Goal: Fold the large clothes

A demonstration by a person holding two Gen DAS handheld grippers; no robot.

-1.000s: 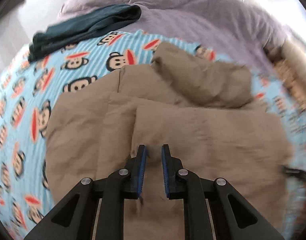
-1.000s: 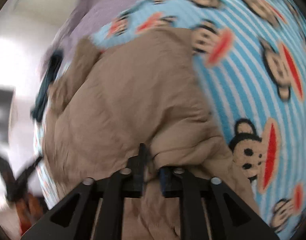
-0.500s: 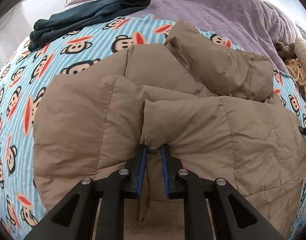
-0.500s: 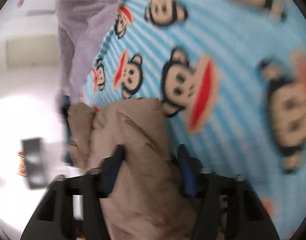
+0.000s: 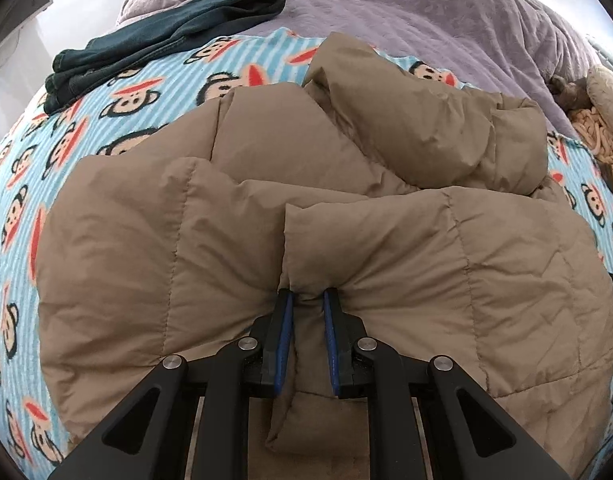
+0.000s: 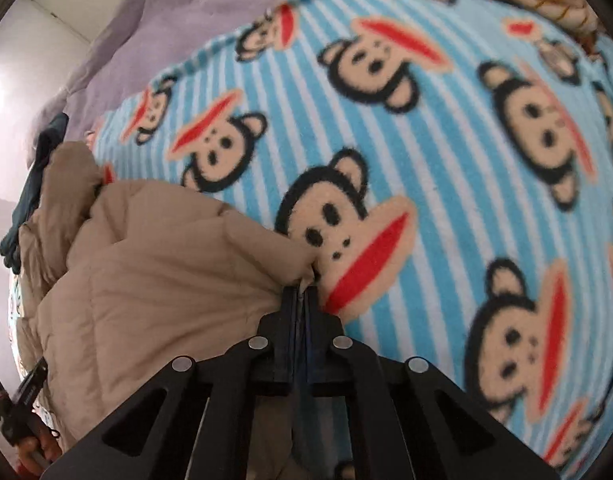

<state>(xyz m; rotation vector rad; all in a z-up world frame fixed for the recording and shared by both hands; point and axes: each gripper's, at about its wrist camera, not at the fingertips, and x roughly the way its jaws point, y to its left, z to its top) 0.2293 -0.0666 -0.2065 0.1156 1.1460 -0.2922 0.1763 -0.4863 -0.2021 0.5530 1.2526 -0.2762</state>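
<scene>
A tan puffer jacket (image 5: 346, 240) lies bunched on a blue striped monkey-print blanket (image 5: 106, 120), with one sleeve or hood folded over at the back. My left gripper (image 5: 307, 300) is shut on a thick fold at the jacket's near edge. In the right wrist view the jacket (image 6: 154, 280) fills the lower left over the blanket (image 6: 446, 160). My right gripper (image 6: 304, 292) is shut on a corner of the jacket's edge, low against the blanket.
A dark teal folded garment (image 5: 166, 44) lies at the back left. A purple quilt (image 5: 426, 20) covers the far side of the bed. A woven beige item (image 5: 598, 136) sits at the right edge. The other hand's tool (image 6: 22, 400) shows at the lower left.
My right gripper was open around the jacket's edge half a second ago and has closed on its corner. My left gripper keeps its hold, with the jacket drawn closer.
</scene>
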